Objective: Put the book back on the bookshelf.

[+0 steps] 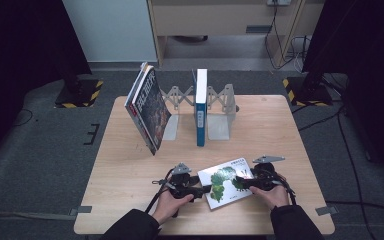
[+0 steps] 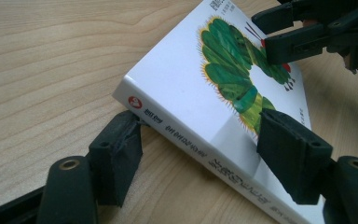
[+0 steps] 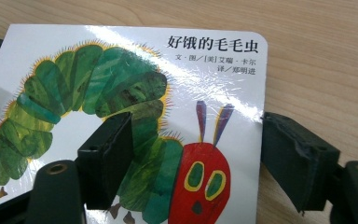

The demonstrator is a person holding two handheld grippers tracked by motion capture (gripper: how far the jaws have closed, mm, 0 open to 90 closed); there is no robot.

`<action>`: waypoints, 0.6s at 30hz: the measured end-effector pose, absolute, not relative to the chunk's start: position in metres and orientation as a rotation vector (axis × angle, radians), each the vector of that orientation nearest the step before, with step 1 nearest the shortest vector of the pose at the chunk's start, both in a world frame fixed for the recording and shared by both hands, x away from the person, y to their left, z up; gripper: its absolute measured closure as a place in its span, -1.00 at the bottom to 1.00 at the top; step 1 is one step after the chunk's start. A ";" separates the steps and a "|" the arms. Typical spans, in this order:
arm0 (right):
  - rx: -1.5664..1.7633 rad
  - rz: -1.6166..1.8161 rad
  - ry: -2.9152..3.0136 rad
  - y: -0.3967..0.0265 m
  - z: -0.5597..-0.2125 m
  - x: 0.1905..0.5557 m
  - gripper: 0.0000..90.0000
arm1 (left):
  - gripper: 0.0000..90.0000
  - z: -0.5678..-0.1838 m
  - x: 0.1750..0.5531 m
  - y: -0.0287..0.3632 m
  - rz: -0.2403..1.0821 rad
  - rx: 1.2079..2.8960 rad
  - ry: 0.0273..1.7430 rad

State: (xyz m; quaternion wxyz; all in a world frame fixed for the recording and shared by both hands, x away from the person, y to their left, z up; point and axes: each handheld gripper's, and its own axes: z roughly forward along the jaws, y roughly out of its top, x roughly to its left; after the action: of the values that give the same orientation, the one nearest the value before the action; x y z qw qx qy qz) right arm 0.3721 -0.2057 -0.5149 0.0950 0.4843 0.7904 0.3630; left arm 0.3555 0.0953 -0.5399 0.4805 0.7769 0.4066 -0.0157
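Caterpillar book [image 1: 226, 182] lies flat near the bench's [image 1: 130, 185] front edge, left gripper [image 1: 203, 189] and right gripper [image 1: 240, 183] fingers clamped on opposite edges; lifting and shelving in the far rack [image 1: 220, 107] remain.

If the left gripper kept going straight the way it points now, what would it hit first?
Probably nothing new: the left gripper already straddles the caterpillar book. Beyond it, the right gripper seems next; depth is unclear.
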 end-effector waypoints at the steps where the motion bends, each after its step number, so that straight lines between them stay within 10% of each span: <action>1: 1.432 1.084 2.342 -0.205 -0.514 0.372 -0.37 | -0.34 -0.540 0.355 0.095 -0.040 1.893 0.992; 18: 1.399 1.139 2.352 -0.200 -0.512 0.370 -0.27 | -0.38 -0.540 0.356 0.096 -0.054 1.883 0.995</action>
State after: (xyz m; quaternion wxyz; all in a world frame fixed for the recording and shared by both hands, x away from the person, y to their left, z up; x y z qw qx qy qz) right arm 0.3698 -0.2004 -0.5117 0.0885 0.4702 0.7904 0.3826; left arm 0.3559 0.0961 -0.5403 0.4845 0.7731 0.4087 -0.0221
